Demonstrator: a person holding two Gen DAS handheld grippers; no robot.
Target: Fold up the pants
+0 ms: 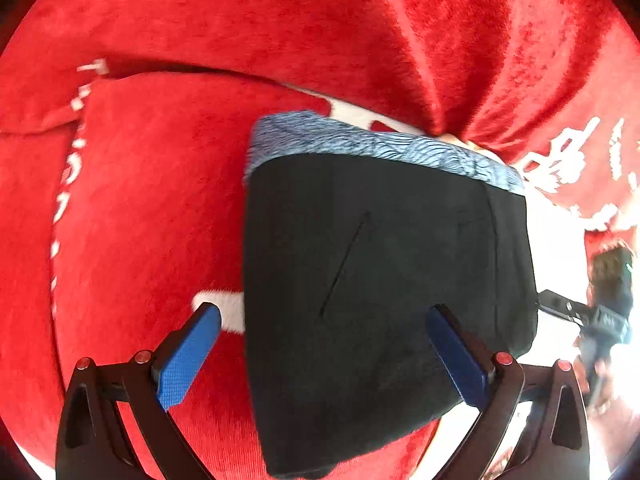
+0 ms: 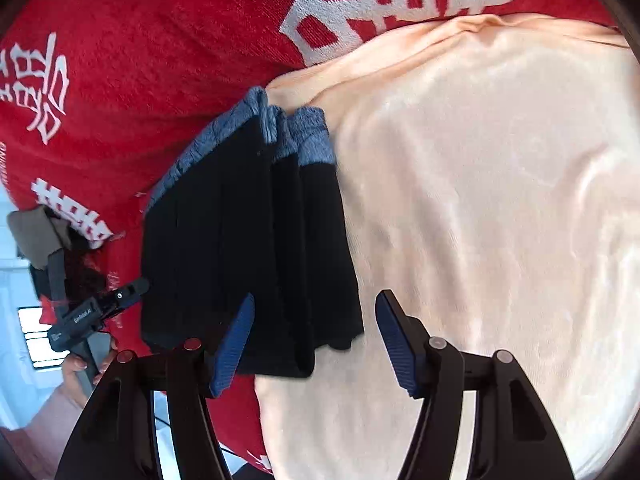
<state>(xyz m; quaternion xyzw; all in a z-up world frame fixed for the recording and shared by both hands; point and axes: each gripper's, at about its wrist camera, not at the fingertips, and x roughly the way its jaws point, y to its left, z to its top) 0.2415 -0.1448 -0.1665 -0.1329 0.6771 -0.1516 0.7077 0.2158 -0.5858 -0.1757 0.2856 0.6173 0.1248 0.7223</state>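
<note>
The black pants [image 1: 384,280] lie folded, straddling the red blanket [image 1: 140,200] and peach blanket [image 2: 480,200]. Soft, light, floppy: pinch stacked edges. Left gripper [image 1: 324,354] and right gripper [image 2: 316,340]: jaws wide, empty.

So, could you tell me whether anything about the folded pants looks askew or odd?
The black pants are folded, but in the right wrist view the blue waistband layers fan apart instead of stacking flush. The bundle straddles the red blanket and peach blanket. Both grippers are open.
</note>
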